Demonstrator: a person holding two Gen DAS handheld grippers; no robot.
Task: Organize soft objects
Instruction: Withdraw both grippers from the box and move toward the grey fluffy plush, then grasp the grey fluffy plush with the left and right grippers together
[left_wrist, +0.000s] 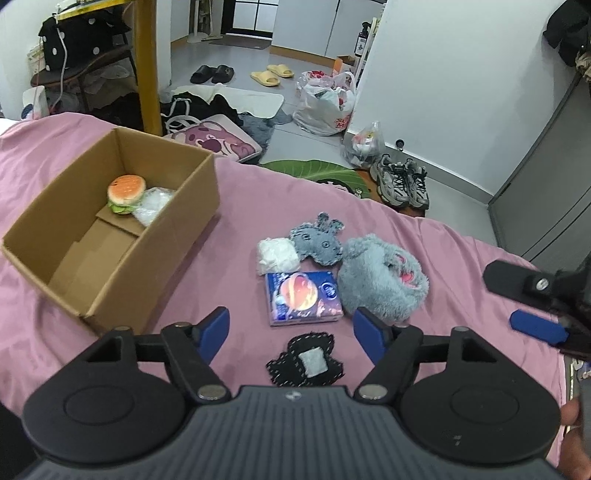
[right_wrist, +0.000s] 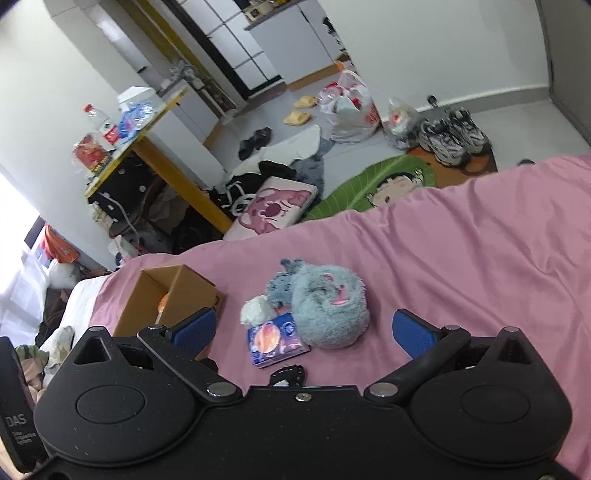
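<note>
1. Left wrist view: the left gripper (left_wrist: 290, 332) hangs with fingers spread wide, empty, above a black patch (left_wrist: 306, 360) on the pink bedspread (left_wrist: 424, 240). Beyond lie a blue packet (left_wrist: 303, 297), a fluffy grey plush (left_wrist: 382, 282) and a flat grey rabbit (left_wrist: 319, 242). The cardboard box (left_wrist: 110, 236), far left, holds a burger toy (left_wrist: 125, 194).
2. Right wrist view: the right gripper (right_wrist: 304, 330) is likewise spread and empty, near the same cluster, with the box at left.

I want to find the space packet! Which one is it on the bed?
Look on the pink bedspread, right of the cardboard box, at the little pile. The packet is the flat blue square there, with an orange planet, unlike its fluffy grey neighbours.
</note>
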